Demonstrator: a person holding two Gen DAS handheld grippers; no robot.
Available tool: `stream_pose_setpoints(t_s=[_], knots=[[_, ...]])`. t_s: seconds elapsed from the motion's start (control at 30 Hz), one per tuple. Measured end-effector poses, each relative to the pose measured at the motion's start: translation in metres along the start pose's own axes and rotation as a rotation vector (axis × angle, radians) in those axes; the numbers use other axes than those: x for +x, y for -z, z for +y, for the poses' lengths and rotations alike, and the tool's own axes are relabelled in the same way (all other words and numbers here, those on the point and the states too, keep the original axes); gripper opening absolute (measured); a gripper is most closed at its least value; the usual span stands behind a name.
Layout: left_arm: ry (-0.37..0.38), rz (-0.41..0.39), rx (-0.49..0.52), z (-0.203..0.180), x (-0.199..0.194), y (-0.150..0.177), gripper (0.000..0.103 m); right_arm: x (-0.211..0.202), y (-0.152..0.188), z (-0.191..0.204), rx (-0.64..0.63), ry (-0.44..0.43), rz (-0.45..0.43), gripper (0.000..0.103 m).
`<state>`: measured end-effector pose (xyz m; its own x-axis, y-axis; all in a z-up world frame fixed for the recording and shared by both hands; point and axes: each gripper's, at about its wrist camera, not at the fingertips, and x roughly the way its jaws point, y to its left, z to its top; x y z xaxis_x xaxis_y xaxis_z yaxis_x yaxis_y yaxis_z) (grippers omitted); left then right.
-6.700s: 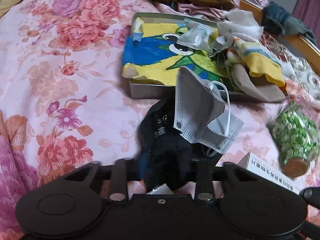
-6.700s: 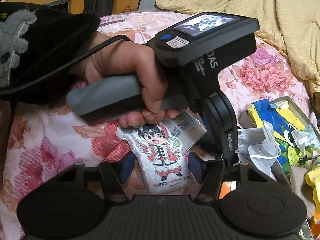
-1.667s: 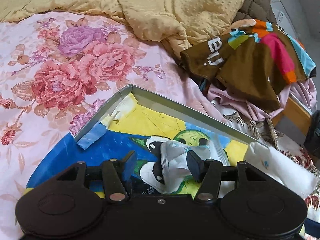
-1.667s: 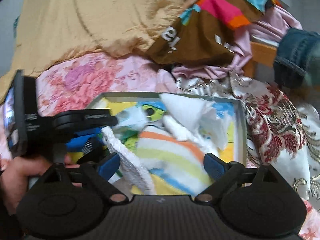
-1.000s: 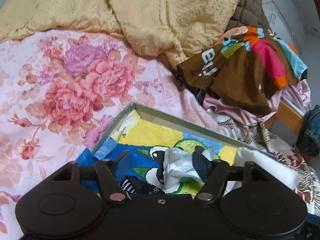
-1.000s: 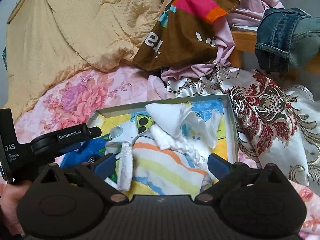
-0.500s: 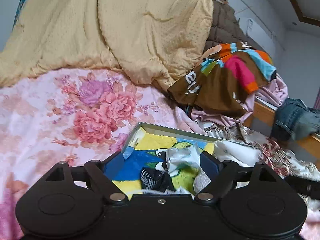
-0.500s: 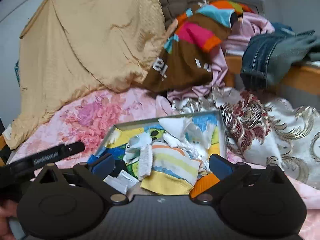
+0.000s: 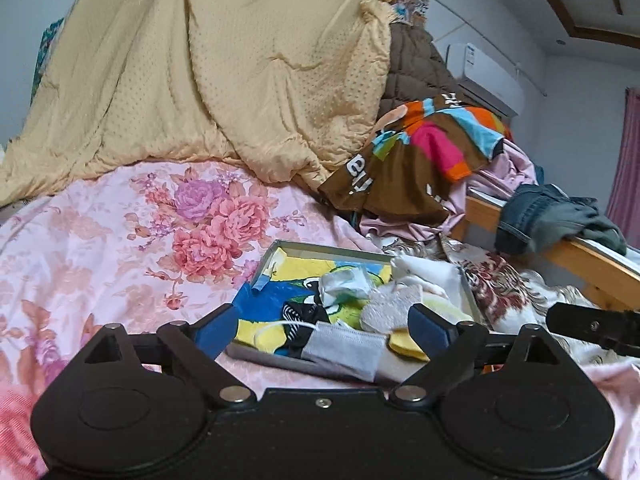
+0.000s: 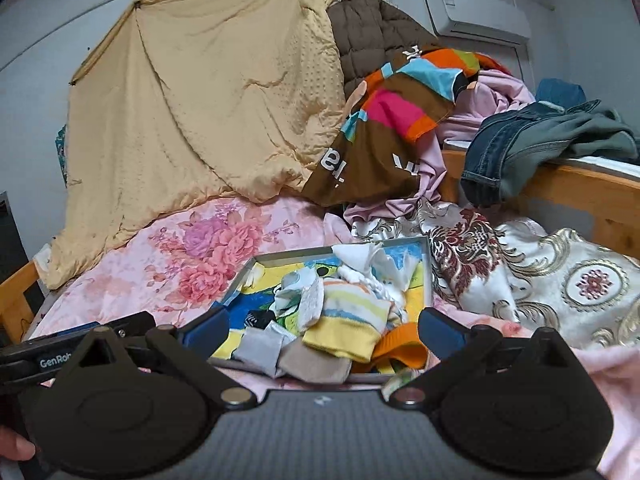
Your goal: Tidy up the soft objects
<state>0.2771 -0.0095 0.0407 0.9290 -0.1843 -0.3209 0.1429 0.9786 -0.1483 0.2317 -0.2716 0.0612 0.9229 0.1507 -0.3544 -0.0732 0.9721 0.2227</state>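
Note:
A shallow metal box [image 9: 276, 251] with a blue and yellow cartoon lining lies on the floral bedspread; it also shows in the right wrist view [image 10: 428, 268]. It holds a grey face mask [image 9: 344, 350], a black sock [image 9: 298, 314], white cloths [image 9: 424, 270] and a striped yellow sock [image 10: 348, 314]. My left gripper [image 9: 322, 330] is open and empty, held back from the box's near edge. My right gripper [image 10: 324, 330] is open and empty, also short of the box.
A tan blanket [image 9: 224, 76] hangs at the back. A pile of clothes [image 10: 400, 120] lies behind the box. Jeans [image 10: 540, 140] hang over the wooden bed rail [image 10: 580, 188]. A patterned cloth [image 10: 560, 288] lies at the right.
Both grippers have pulled back and up from the box, and both are open and empty. The mask and black sock that my left gripper held now lie in the box.

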Motion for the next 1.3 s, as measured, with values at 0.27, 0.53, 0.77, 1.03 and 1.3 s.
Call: stream_pose_setpoints(t_s=[0.27, 0.53, 0.77, 1.03, 1.3], knots=[[-0.009, -0.015, 0.011, -0.005, -0.053, 0.019, 0.098, -0.046, 0.019, 0.004, -0.02, -0.003, -0.011, 0.103], [-0.017, 0.007, 0.023, -0.002, -0.089, 0.045, 0.102, -0.075, 0.042, 0.01, -0.04, -0.003, 0.012, 0.103], [-0.029, 0.029, 0.018, 0.004, -0.11, 0.067, 0.102, -0.091, 0.061, 0.015, -0.056, -0.007, 0.042, 0.103], [-0.03, 0.032, 0.039, 0.006, -0.13, 0.081, 0.102, -0.104, 0.074, 0.019, -0.078, 0.007, 0.046, 0.103], [-0.048, 0.059, 0.017, 0.01, -0.139, 0.09, 0.102, -0.11, 0.089, 0.022, -0.092, 0.014, 0.081, 0.103]])
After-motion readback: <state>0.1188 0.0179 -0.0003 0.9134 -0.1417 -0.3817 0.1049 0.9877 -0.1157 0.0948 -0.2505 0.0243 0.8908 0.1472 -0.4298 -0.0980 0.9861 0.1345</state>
